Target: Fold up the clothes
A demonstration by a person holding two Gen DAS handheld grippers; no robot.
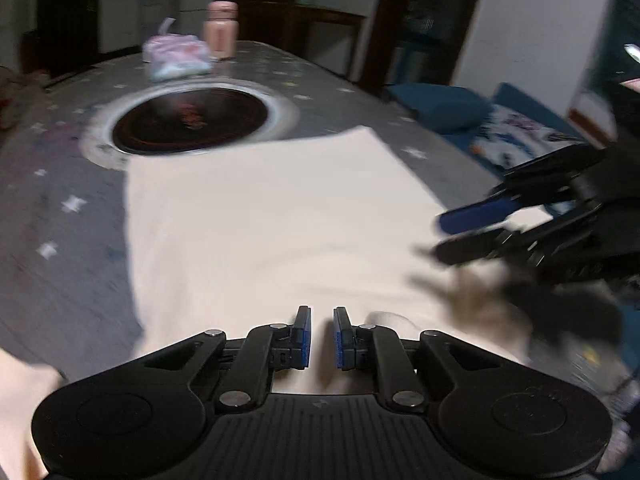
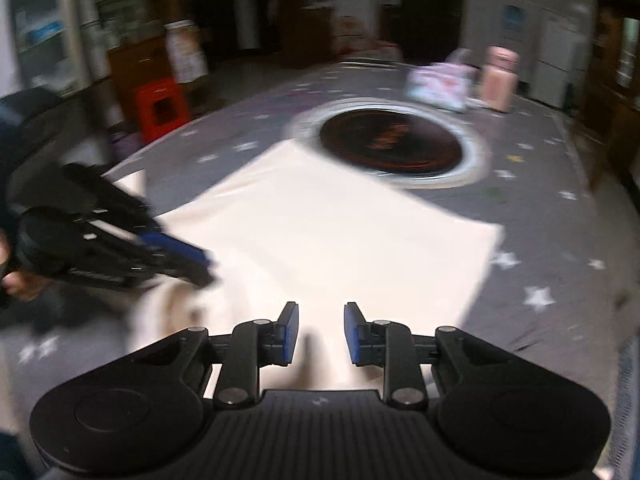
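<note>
While both frames are pretty blurry, you can see the cream shirt (image 1: 260, 216) lying flat on the grey star-print table (image 1: 72, 208), w/ its far edge right by the round dark burner (image 1: 190, 120). Left gripper (image 1: 322, 326) hovers over the near hem, fingers spread a bit, nothing between them. Right gripper (image 2: 321, 320) is spread wider, also holding nothing. Pink bottle (image 1: 221, 28) and tissue pack (image 1: 176, 58) sit at the far end.

Cream garment (image 1: 272, 216), plain, no print. Under it the desk (image 1: 60, 208) wears grey cloth dotted with white stars. Dark round hotplate (image 1: 190, 122), reddish marking, pale ring. Pink bottle (image 1: 220, 30). Both claws black, blue pads (image 1: 306, 338).
</note>
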